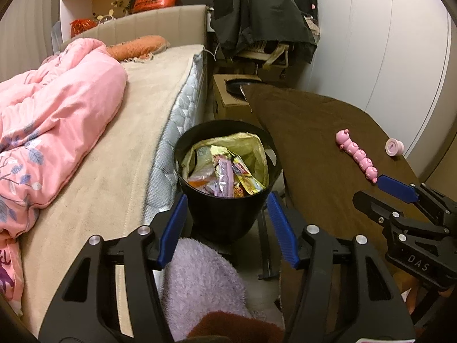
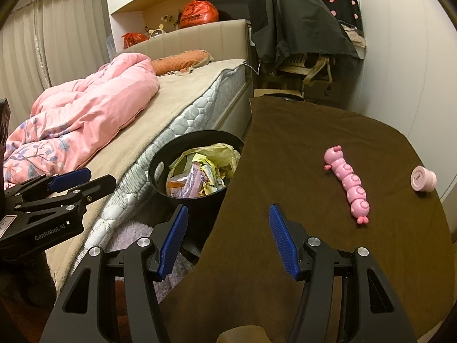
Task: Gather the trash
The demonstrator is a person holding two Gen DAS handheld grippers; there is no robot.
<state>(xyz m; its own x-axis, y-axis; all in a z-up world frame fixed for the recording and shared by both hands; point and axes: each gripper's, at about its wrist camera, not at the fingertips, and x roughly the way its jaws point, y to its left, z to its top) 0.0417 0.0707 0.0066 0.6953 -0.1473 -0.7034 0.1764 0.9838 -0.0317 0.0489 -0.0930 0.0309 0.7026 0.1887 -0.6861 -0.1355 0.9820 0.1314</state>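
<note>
Nearest the left wrist camera, the left gripper (image 1: 228, 228) stands with its blue pads apart and nothing between them, poised above a lilac fluffy cloth (image 1: 200, 280) and aimed at the black bin (image 1: 225, 217) on the floor. The right gripper (image 2: 228, 237) is likewise spread wide and empty, hanging over the brown cloth-covered table (image 2: 314, 148).

Moving outward, the bin sits between the bed (image 1: 114, 157) and the table's edge. It has a yellowish liner and already holds a heap of wrappers (image 1: 225, 174); these overlap too much to count exactly, though several are visible. That is where the trash now lies.

Judging by this, the collecting looks nearly or wholly done: no loose wrapper shows on the table, the bed or the visible floor. What remains on the table looks like belongings rather than rubbish: one pink caterpillar toy (image 2: 347, 184) and, just beyond it near the table's far edge, one small pink round jar (image 2: 423, 179).

Counted: two grippers, one bin, one toy, one jar. On the bed lie one pink duvet (image 1: 51, 120) and one orange pillow (image 1: 137, 47).
</note>
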